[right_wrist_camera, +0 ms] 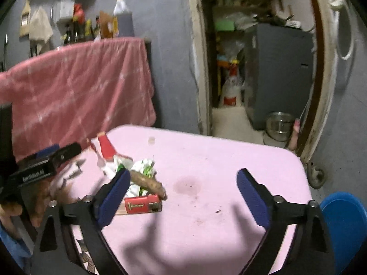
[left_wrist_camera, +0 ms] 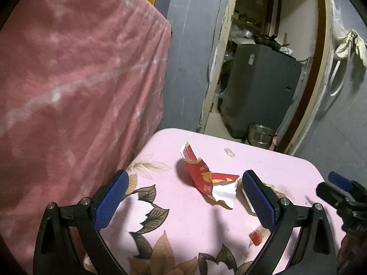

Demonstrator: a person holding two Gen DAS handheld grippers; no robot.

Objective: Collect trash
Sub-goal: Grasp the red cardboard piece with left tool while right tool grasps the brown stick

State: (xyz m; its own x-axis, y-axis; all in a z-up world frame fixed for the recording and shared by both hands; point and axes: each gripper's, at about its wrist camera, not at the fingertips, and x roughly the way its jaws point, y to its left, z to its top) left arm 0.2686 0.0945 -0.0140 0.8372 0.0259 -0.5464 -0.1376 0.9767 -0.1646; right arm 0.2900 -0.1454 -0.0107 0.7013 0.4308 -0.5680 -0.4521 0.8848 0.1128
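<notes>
A torn red and white paper packet (left_wrist_camera: pixel 206 178) lies on the pink table (left_wrist_camera: pixel 183 217), between and just beyond my open, empty left gripper (left_wrist_camera: pixel 183 183). A small white scrap (left_wrist_camera: pixel 229 152) lies farther back, and a small red-filled wrapper (left_wrist_camera: pixel 257 238) lies near the right finger. In the right wrist view, my right gripper (right_wrist_camera: pixel 183 181) is open and empty above the table (right_wrist_camera: pixel 218 160). A crumpled green and white wrapper (right_wrist_camera: pixel 144 171), a brown root (right_wrist_camera: pixel 149 183) and a red lighter (right_wrist_camera: pixel 142 205) lie by its left finger. The red packet (right_wrist_camera: pixel 106 147) shows behind.
A pink cloth (left_wrist_camera: pixel 80 80) hangs close on the left. A doorway behind the table shows a grey appliance (left_wrist_camera: pixel 259 87) and a steel pot (left_wrist_camera: pixel 260 135). A blue bin (right_wrist_camera: pixel 344 224) stands at the table's right. Bottles (right_wrist_camera: pixel 80 27) stand above the cloth.
</notes>
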